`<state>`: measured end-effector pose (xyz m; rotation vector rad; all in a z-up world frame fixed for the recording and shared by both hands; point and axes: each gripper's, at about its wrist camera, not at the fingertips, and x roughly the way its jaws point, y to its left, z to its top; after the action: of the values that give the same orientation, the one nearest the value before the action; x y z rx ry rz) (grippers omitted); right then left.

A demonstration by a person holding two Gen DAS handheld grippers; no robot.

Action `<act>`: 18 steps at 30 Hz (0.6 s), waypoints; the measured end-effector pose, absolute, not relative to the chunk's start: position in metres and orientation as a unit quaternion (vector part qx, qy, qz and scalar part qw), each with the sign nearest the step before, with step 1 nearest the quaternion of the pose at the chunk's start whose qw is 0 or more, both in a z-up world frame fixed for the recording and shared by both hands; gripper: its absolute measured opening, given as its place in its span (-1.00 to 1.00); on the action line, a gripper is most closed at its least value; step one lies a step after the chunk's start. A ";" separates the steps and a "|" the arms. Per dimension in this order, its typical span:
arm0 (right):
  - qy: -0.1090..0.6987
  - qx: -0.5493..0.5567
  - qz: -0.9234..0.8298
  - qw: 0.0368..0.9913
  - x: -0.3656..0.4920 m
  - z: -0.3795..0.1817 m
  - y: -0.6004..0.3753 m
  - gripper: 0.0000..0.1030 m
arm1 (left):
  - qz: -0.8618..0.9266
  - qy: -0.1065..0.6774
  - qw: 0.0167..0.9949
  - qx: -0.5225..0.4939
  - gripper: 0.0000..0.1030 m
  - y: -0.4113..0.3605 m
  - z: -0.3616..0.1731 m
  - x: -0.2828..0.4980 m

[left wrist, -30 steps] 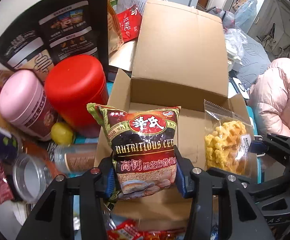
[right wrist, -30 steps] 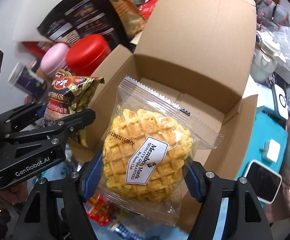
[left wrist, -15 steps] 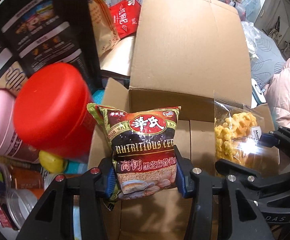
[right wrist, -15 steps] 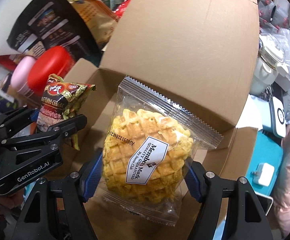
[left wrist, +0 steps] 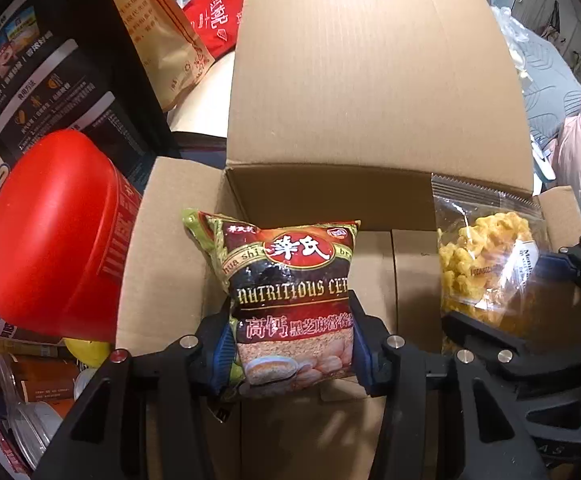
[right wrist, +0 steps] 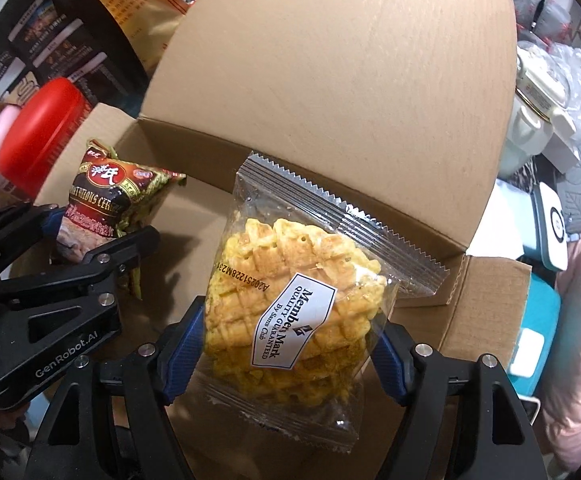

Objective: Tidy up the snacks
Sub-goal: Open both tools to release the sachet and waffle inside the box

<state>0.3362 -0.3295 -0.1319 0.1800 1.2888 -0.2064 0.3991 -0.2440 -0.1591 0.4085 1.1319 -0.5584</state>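
While both packets hang over the open box, the cereal bag is pinched at its lower part by the left gripper, upright, above the left side of the box floor. The waffle pack sits between the blue pads of the right gripper, which press on its sides, over the right side of the box; these jaws have just been opening a little. The back flap of the box stands up behind both. Just left of the box stand a red tub and a black bag.
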 end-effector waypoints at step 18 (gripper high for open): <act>0.603 0.073 -0.114 0.786 0.342 -0.115 -0.307 0.75 | -0.232 0.518 0.801 0.190 0.07 -0.243 -0.133 0.383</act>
<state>0.3421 -0.3071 -0.1154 0.1572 1.3006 -0.2459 0.3834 -0.2428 -0.1326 0.4079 1.1096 -0.4965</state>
